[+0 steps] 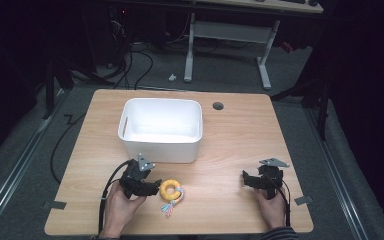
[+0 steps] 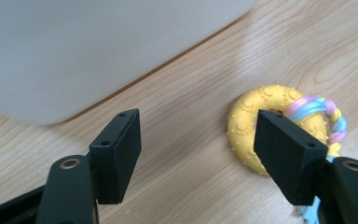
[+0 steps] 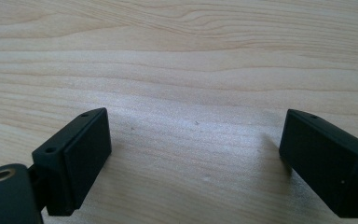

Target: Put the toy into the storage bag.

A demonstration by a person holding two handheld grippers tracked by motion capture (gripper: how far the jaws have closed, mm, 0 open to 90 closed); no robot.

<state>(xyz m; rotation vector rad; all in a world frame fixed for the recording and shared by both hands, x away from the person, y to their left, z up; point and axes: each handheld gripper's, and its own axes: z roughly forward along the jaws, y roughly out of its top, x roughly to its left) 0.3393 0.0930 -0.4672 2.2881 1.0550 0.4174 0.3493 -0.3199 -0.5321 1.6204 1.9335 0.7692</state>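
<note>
Looking down from the high view, the yellow ring toy [image 1: 171, 189] lies on the table [image 1: 230, 135] at 5 o'clock of the white bin [image 1: 161, 129], which looks empty. The left gripper [image 1: 155, 187] sits just beside the toy; the right gripper [image 1: 245, 180] rests well apart.

Left gripper view: jaws wide, toy [image 2: 261, 126] at 2 o'clock, ungrasped.

Right gripper view: jaws wide over bare wood.

Binning is probably the aim; nothing is done.

The high view looks forward and down from above the person's side onto the whole wooden surface [image 1: 230, 130]. The left gripper view sits low and close, sharing with it the white bin [image 2: 74, 46] and yellow ring [image 2: 251, 116]. The right gripper view faces bare wood from very near.
</note>
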